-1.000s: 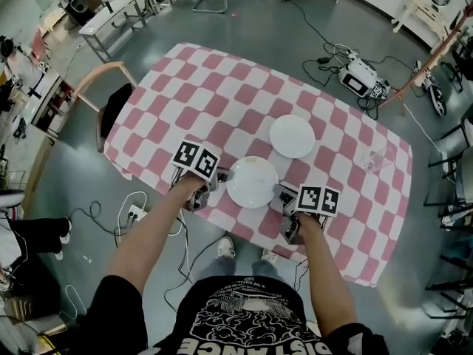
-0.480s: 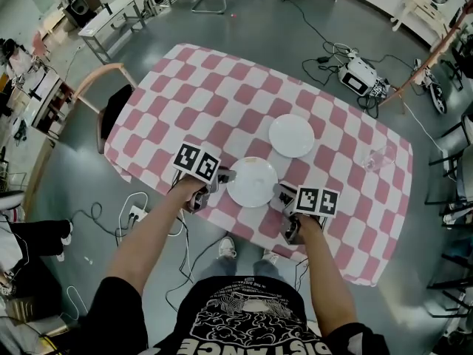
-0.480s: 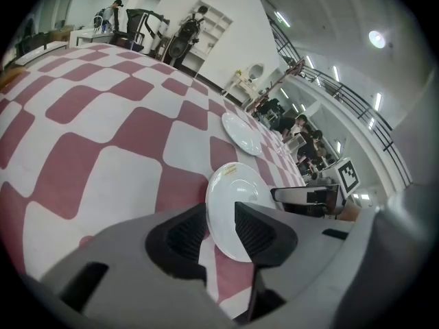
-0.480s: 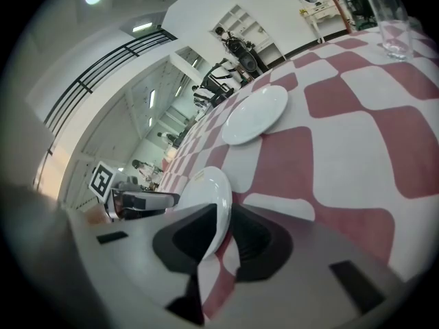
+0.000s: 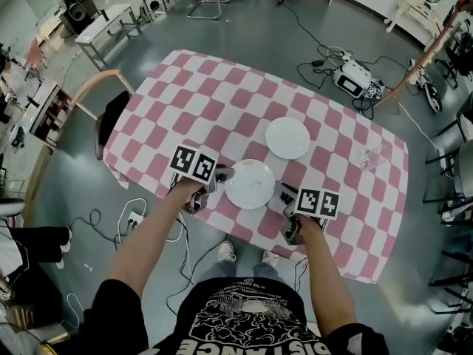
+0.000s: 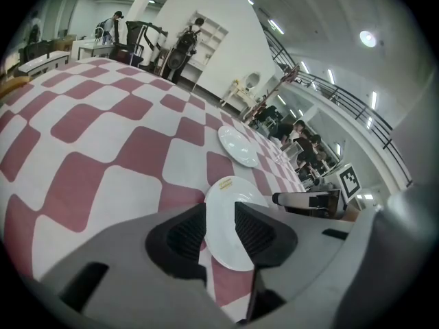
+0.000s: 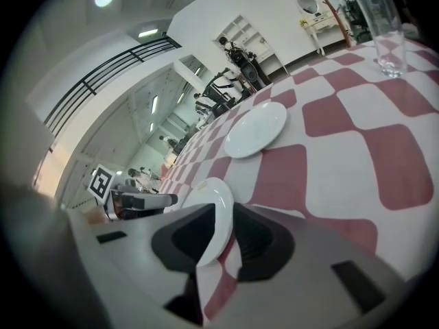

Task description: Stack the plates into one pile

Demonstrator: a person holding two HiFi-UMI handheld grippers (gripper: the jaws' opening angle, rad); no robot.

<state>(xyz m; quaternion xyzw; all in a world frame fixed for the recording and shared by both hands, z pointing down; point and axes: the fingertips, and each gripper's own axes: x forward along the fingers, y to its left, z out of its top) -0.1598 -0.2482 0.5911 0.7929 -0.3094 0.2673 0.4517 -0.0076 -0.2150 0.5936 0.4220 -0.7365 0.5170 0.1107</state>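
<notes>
At the tabletop's [image 5: 222,102] near edge the left gripper [image 5: 224,174] and right gripper [image 5: 284,192] straddle opposite rims of the near plate [image 5: 251,184] — a two-sided hold to keep it level, I'd say — jaws opening, pads spreading off the rims, while the far plate [image 5: 287,137] lies toward the middle, unstacked.

- A big open hall used as a lab or recording studio, not a home: bare grey floor [image 5: 244,43] all round.
- Loose cables [image 5: 310,28], a power strip [image 5: 135,214] and a boxy device [image 5: 356,78] lie on that floor.
- A lone tabletop [image 5: 214,102] in a pink-checked cloth with one wooden chair [image 5: 103,102] looks staged.
- Metal workbenches [image 5: 111,21] stand at the edge.
- An upper gallery railing [image 7: 103,81], ceiling lights [image 6: 368,38], open white shelving [image 6: 209,33] and standing people [image 6: 188,36] fill the background.
</notes>
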